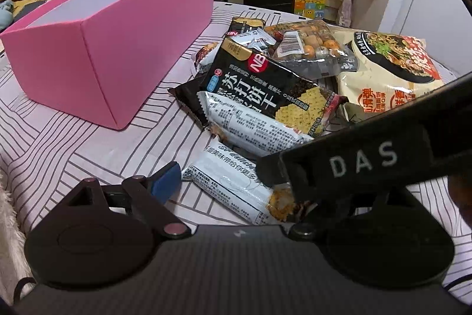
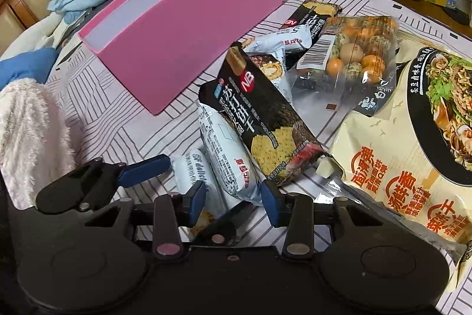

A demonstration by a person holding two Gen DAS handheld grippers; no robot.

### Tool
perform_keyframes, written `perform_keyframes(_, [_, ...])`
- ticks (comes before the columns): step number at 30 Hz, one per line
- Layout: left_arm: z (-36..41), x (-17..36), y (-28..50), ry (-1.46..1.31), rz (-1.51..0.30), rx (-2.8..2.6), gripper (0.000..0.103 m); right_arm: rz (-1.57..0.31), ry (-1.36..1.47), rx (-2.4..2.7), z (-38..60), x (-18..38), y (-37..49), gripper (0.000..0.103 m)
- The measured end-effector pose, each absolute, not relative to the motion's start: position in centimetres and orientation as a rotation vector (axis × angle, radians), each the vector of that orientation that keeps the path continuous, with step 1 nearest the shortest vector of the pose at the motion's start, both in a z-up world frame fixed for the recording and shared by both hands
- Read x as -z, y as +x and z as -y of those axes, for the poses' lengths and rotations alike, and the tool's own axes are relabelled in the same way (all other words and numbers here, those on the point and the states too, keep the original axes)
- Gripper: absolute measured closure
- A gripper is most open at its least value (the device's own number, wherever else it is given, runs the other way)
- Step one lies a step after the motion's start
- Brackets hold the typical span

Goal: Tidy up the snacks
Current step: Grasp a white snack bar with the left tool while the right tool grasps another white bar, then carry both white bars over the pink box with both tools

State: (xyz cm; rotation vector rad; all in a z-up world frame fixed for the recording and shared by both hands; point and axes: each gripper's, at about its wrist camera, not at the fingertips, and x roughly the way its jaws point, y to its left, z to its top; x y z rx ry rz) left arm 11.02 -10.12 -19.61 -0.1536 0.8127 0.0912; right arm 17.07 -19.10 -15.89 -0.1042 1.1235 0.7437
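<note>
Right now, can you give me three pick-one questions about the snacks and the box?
1. Where is the snack pile, compared with the box?
A inside it
B beside it, on the cloth
C under it

2. What colour is the box outside?
A pink
B green
C yellow

3. The box's top is:
A taped shut
B covered by a lid
C open

Answers:
1 B, the packets lie on the striped cloth next to the box.
2 A, its outer walls are pink.
3 C, its white inside shows from above.
</note>
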Motion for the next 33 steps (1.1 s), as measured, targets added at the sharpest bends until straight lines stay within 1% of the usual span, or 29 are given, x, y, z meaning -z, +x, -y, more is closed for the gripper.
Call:
perform_keyframes(2, [9.7, 19.4, 11.0, -0.169, -0.826, -0.086, 0.019, -1.106, -0.125, -0.730, 19.1, 15.6, 16.8, 0.073])
perform_keyframes(4, [9.2, 19.2, 10.9, -0.190, -0.853, -0.082, 0.033, -1.083, -0.127, -0.733, 19.4, 15.0, 16.4, 0.076])
perform_keyframes(5, [9.0, 19.1, 10.7, -0.192, -0.860, -0.081, 0.037, -1.074, -0.127, -0.733, 19.6, 14.6, 16.2, 0.078])
perform_keyframes(6, [8.8, 18.9, 10.6, -0.191, -0.870, -0.085, 0.045, -1.068, -0.135, -0.726, 19.8, 14.3, 15.9, 0.078])
perform_keyframes(7, [8.5, 18.9, 10.6, -0.197, -0.881, -0.083, 0.047, -1.064, -0.145, -0.715, 20.0, 14.1, 15.6, 0.078])
perform_keyframes(14, [6.3, 18.6, 10.5, -0.284, -0.943, -0.075, 0.049, -1.072, -0.172, -0.672, 21.4, 13.6, 14.8, 0.079])
perform_keyframes(17, [5.4, 18.4, 10.7, -0.315, -0.958, -0.089, 0.050, -1.087, -0.205, -0.697, 21.6, 13.9, 14.6, 0.075])
perform_keyframes(20, [4.4, 18.3, 10.9, -0.362, -0.973, -0.083, 0.050, -1.073, -0.233, -0.707, 21.3, 14.2, 14.5, 0.075])
perform_keyframes(22, [4.1, 18.4, 11.2, -0.382, -0.981, -0.079, 0.050, -1.054, -0.264, -0.715, 20.8, 14.2, 14.2, 0.071])
perform_keyframes(24, [4.2, 18.4, 11.3, -0.376, -0.980, -0.078, 0.050, -1.023, -0.290, -0.738, 20.4, 14.3, 14.0, 0.054])
perform_keyframes(25, [4.3, 18.5, 11.3, -0.369, -0.980, -0.077, 0.050, -1.010, -0.307, -0.745, 20.2, 14.4, 14.0, 0.052])
perform_keyframes(28, [4.6, 18.5, 11.2, -0.350, -0.976, -0.077, 0.050, -0.997, -0.305, -0.753, 19.7, 15.0, 14.3, 0.052])
perform_keyframes(32, [4.3, 18.5, 11.4, -0.349, -0.974, -0.086, 0.051, -0.987, -0.333, -0.759, 18.7, 15.6, 14.0, 0.054])
perform_keyframes(33, [4.2, 18.4, 11.4, -0.353, -0.975, -0.084, 0.051, -0.981, -0.337, -0.763, 18.4, 15.7, 13.8, 0.066])
